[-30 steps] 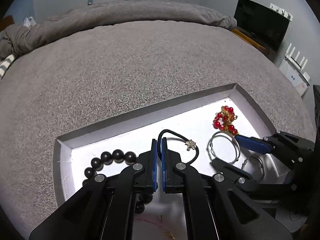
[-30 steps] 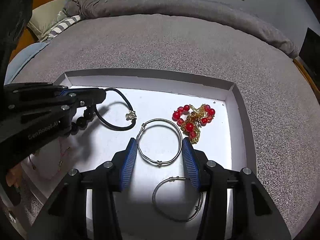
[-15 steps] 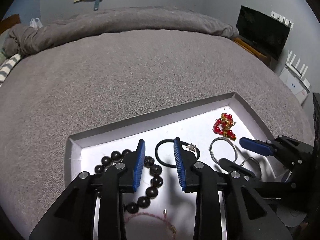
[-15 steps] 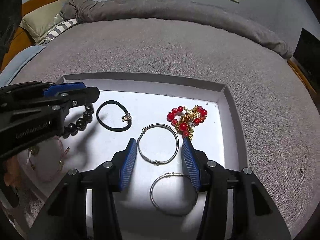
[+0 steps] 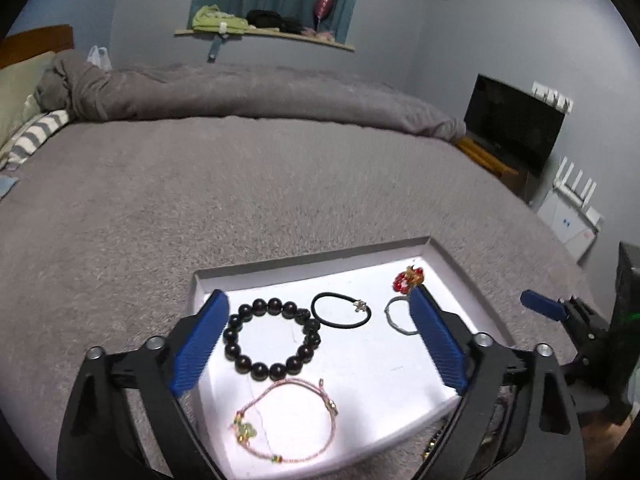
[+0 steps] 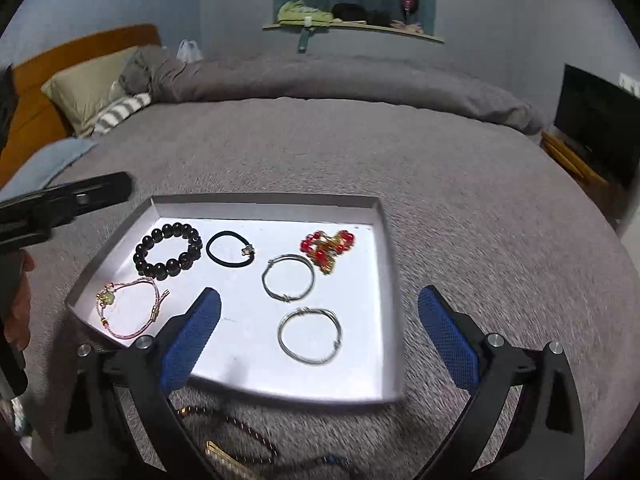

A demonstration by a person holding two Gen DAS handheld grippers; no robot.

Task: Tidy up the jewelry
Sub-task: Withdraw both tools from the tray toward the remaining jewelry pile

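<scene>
A shallow white tray [image 6: 390, 320] lies on the grey bed. In it lie a black bead bracelet [image 6: 168, 255], a black cord bracelet with a small charm [image 6: 231, 255], a red and gold bead piece [image 6: 327, 246], two silver bangles [image 6: 288, 277] [image 6: 310, 335] and a pink cord bracelet [image 6: 130, 307]. My right gripper [image 6: 318, 336] is open wide and empty, raised above the tray's near edge. My left gripper [image 5: 318, 344] is open wide and empty above the tray [image 5: 280, 268], with the bead bracelet [image 5: 272, 338] and pink bracelet [image 5: 286, 420] between its fingers.
More loose jewelry [image 6: 236, 436] lies on the grey blanket [image 6: 480, 240] in front of the tray's near edge. Pillows [image 6: 92, 88] and a wooden headboard are at the far left. A dark TV [image 5: 516, 128] stands on a cabinet at the right.
My left gripper let go of the black cord bracelet, which now lies flat in the tray. Both grippers opened wide and pulled back and up from the tray.
</scene>
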